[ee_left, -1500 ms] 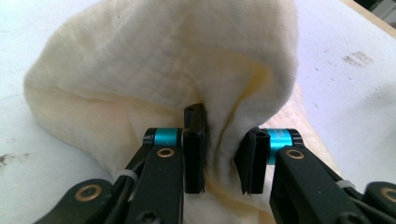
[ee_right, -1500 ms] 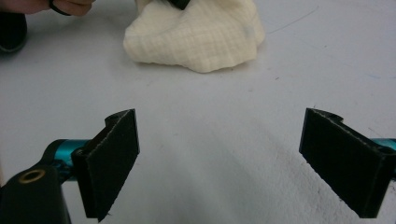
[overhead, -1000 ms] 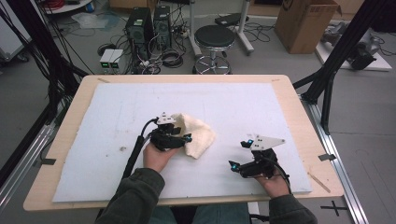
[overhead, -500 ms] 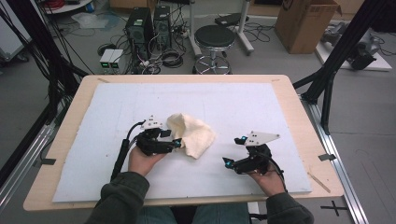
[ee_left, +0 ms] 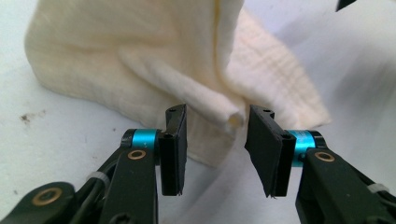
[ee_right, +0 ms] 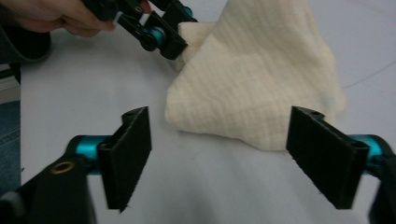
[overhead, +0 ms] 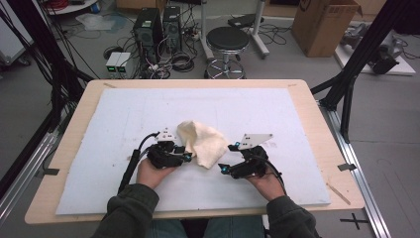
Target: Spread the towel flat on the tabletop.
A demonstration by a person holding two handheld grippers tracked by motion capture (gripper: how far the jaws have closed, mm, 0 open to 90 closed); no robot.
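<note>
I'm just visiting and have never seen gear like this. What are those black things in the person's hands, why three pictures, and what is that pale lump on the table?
No robot here: a person sits at the table and holds a hand-operated pair of tongs in each hand. One picture looks down from above; the other two come from small cameras riding on each pair, looking along its two black jaws.

The pale lump is a crumpled cream cloth lying on the white sheet that covers the table.

The left tongs have just been closing around a rolled fold of the cloth; a small gap shows, so nothing is pinched yet. The right tongs stand wide, though they have just narrowed a little, with the cloth's near edge ahead of them, untouched.
</note>
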